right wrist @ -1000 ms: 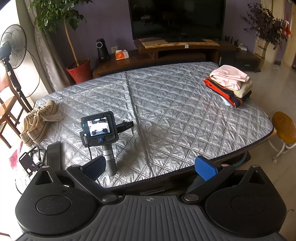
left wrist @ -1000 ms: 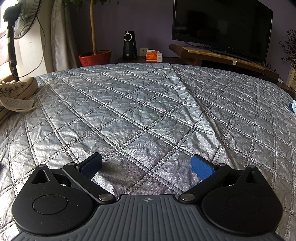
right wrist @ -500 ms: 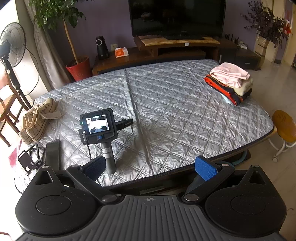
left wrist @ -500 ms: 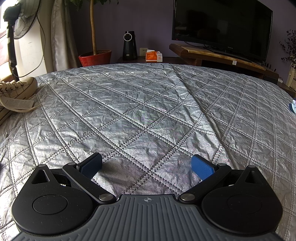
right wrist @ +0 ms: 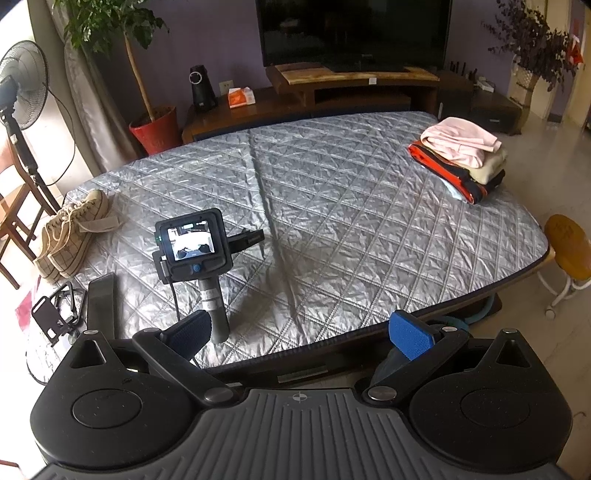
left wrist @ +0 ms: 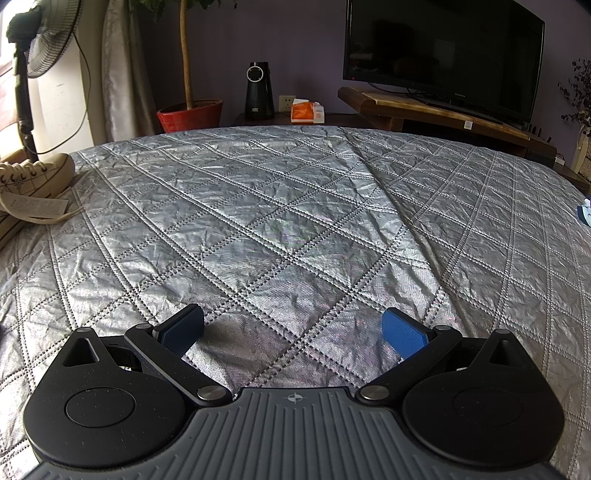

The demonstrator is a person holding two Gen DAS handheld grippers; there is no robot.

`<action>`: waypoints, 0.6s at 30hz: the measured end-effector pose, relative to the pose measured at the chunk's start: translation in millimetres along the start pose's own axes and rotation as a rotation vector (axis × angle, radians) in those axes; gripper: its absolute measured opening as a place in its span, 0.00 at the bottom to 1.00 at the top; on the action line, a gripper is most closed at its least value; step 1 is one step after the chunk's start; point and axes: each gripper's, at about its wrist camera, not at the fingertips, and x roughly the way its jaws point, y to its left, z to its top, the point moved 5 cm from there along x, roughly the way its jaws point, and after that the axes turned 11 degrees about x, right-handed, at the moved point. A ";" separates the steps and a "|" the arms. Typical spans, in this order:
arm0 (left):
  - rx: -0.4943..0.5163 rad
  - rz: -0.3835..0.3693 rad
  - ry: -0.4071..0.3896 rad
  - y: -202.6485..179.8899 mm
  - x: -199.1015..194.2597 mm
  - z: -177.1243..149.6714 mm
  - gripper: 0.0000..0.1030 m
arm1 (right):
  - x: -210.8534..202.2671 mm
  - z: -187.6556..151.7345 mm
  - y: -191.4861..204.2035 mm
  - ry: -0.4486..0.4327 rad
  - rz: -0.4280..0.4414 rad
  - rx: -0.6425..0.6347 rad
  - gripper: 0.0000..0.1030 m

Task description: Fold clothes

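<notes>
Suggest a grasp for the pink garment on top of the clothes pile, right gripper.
Probably pinch the pink garment at its loose right edge, which overhangs the cream piece beneath it, coming from the pile's right side. The rounded fold on its left offers no free edge. The right gripper is open and far from it.

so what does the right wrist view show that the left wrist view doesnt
Only the right wrist view shows the pile of folded clothes at the far right of the silver quilt, the left gripper standing on the quilt with its screen lit, the round stool and the right gripper, jaws open and empty.

Only the left wrist view shows the left gripper's own jaws, open over bare quilt, with just a sliver of blue cloth at the right edge.

Both show the quilt, the canvas shoes, the fan, the red plant pot and the television.
</notes>
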 end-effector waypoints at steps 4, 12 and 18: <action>0.000 0.000 0.000 0.1 0.1 0.0 1.00 | 2.4 0.0 -0.6 0.005 -0.001 0.001 1.00; 0.000 0.000 0.000 0.3 0.0 0.2 1.00 | 10.1 -0.4 -1.4 0.021 -0.008 0.002 1.00; 0.000 0.000 0.000 -0.1 -0.2 0.2 1.00 | 37.4 3.8 -4.0 0.034 -0.025 0.000 1.00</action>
